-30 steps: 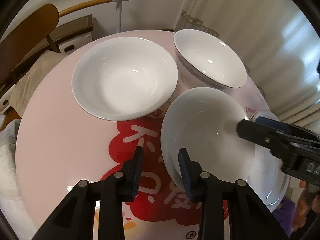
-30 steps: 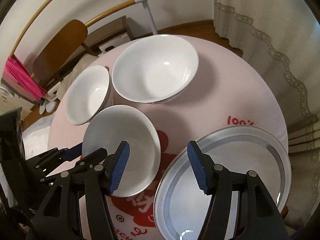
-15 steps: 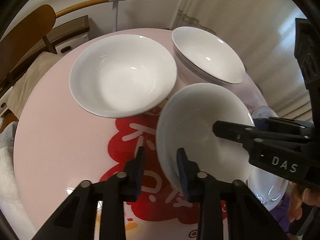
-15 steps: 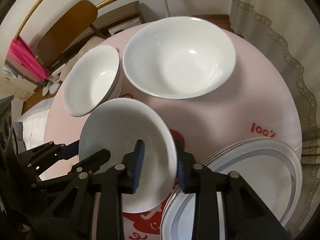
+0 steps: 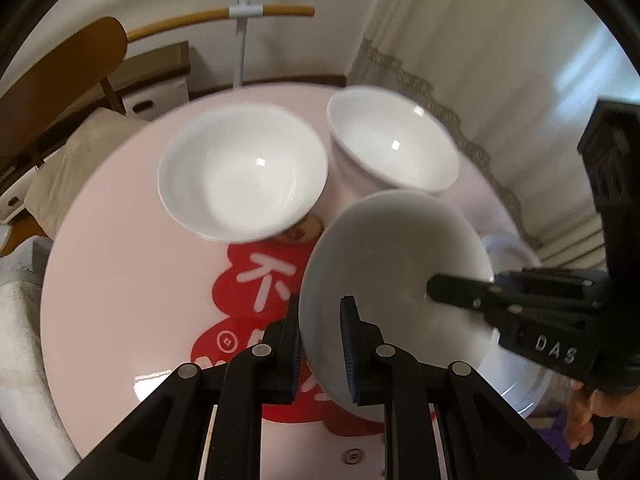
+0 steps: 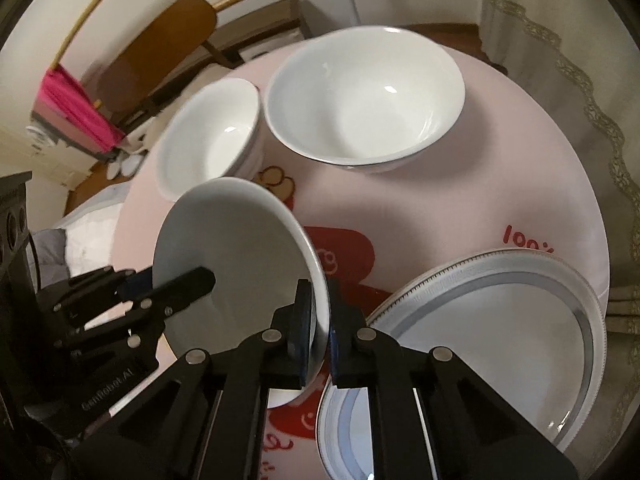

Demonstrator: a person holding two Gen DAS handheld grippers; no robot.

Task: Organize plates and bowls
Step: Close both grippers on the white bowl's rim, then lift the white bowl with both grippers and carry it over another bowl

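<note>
- Far left in the right wrist view, a brown chair [image 6: 160,44] and a pink cloth [image 6: 76,108] stand beyond the round pink table [image 6: 520,152]; the left wrist view misses the cloth
- The left gripper [image 5: 320,344] is nearly closed, its pads pinching the near rim of the small white bowl [image 5: 384,264], which looks lifted and tilted above the table's red print
- The right gripper [image 6: 320,328] pinches the opposite rim of the same bowl just as tightly, so both tongs carry it between them
- Behind it rest the wide white bowl [image 5: 240,172] and, just beside that, the deep bowl [image 5: 392,140], which may be a stack of two, though blur hides this
- At the right, the grey-rimmed plates [image 6: 500,320] already look stacked; only the right wrist view shows them whole
- Judged from this, the plates are gathered, while the bowls remain unnested: the held bowl needs a place, probably inside another bowl
</note>
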